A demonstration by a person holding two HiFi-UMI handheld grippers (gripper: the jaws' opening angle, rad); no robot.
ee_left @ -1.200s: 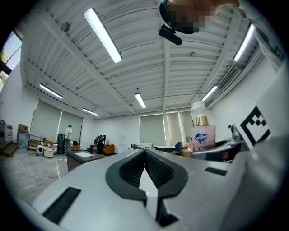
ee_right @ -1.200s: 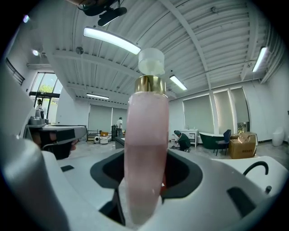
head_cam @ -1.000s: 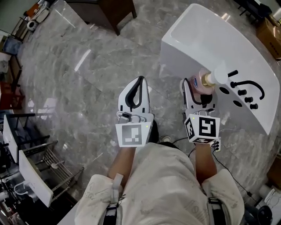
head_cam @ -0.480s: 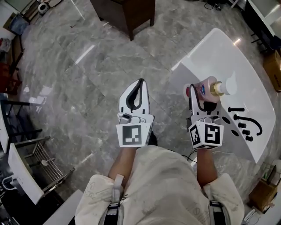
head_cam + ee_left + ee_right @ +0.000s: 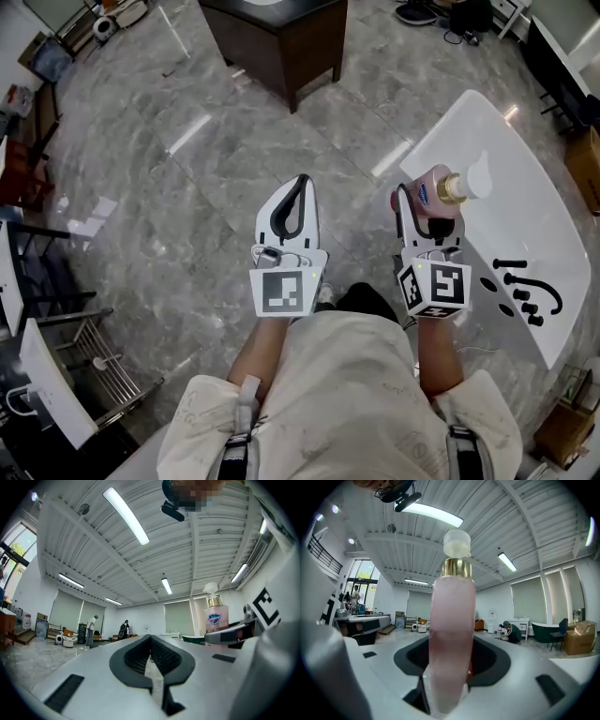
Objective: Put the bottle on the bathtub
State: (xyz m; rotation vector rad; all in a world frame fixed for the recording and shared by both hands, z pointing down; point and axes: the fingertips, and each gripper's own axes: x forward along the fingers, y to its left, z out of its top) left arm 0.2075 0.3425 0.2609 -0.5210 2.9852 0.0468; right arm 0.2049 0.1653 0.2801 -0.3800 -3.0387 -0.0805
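A pink pump bottle (image 5: pixel 433 187) with a gold collar and white pump stands upright in my right gripper (image 5: pixel 427 195), which is shut on its body. In the right gripper view the bottle (image 5: pixel 452 634) fills the gap between the jaws of that gripper (image 5: pixel 450 667). It hangs at the left edge of the white bathtub (image 5: pixel 511 183), above the floor beside the rim. My left gripper (image 5: pixel 298 180) is held level to its left, shut with nothing in it. From the left gripper view, past the left gripper (image 5: pixel 150 641), the bottle (image 5: pixel 216 616) shows at the right.
A black faucet set (image 5: pixel 525 291) sits on the tub's near rim. A dark wooden table (image 5: pixel 281 37) stands at the top of the head view. A metal rack (image 5: pixel 84 366) is at lower left. The floor is grey marble tile (image 5: pixel 169 187). People (image 5: pixel 91 630) stand far off.
Both grippers have travelled together across the floor, the bottle still in the right one. The bottle has gone from beside the faucet to the tub's left edge; the dark table has come into view.
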